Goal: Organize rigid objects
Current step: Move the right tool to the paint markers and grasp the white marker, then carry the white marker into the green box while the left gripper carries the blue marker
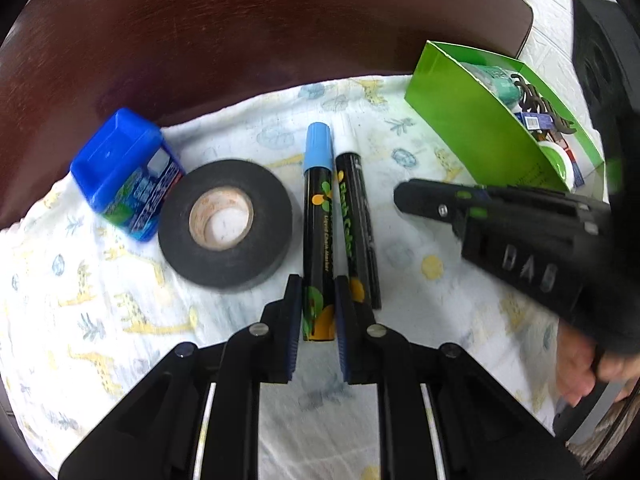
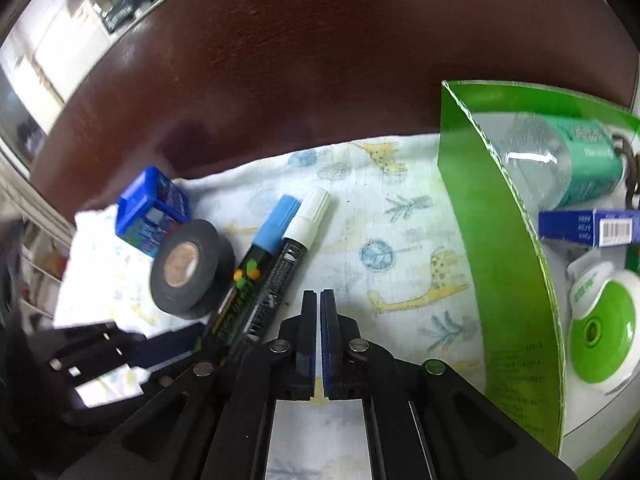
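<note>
Two chalk markers lie side by side on a giraffe-print cloth (image 1: 120,320). My left gripper (image 1: 319,300) is shut on the near end of the blue-capped marker (image 1: 318,208). The white-capped marker (image 1: 356,216) lies just right of it, untouched. A black tape roll (image 1: 226,224) and a blue box (image 1: 124,172) sit to the left. My right gripper (image 2: 320,296) is shut with nothing in it, hovering over the cloth between the markers (image 2: 294,256) and the green box (image 2: 500,240). In the left wrist view the right gripper (image 1: 404,200) comes in from the right.
The green box (image 1: 480,128) at the right holds a teal bottle (image 2: 580,160), a blue carton (image 2: 592,228) and a green-and-white round case (image 2: 600,332). Dark wooden table (image 1: 240,40) lies beyond the cloth. A hand (image 1: 580,364) holds the right gripper.
</note>
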{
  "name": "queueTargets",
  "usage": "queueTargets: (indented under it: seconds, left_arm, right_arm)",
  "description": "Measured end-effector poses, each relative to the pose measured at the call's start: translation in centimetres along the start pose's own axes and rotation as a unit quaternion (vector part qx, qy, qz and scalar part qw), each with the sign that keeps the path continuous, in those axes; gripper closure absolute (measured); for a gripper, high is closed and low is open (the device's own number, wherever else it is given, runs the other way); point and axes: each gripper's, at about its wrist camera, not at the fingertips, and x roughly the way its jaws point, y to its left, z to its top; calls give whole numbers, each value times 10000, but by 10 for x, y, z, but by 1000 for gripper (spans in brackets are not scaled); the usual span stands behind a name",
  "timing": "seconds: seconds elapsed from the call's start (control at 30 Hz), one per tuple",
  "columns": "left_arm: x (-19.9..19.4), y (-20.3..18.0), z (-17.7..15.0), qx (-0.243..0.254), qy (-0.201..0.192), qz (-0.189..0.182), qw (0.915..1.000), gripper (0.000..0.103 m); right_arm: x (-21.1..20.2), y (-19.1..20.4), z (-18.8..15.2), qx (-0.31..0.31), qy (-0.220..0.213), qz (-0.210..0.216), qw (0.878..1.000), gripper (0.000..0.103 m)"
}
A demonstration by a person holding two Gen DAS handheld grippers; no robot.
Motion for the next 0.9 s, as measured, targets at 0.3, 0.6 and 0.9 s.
queueTargets:
  seconds: [0.3,0.6,0.9]
  left_arm:
    - [-9,0,-21,-287,25,-206,9994,89]
    - [-10,-1,-17,-251,-11,17,9997,89]
    - [16,-3,14,-269,-37,109,9996,89]
  right_arm:
    - [9,22,3,151,173,-71,9997,57]
    - [19,26,7,-195,437,-381,9981,86]
    - [29,47,10,-753,282,-774,9938,85]
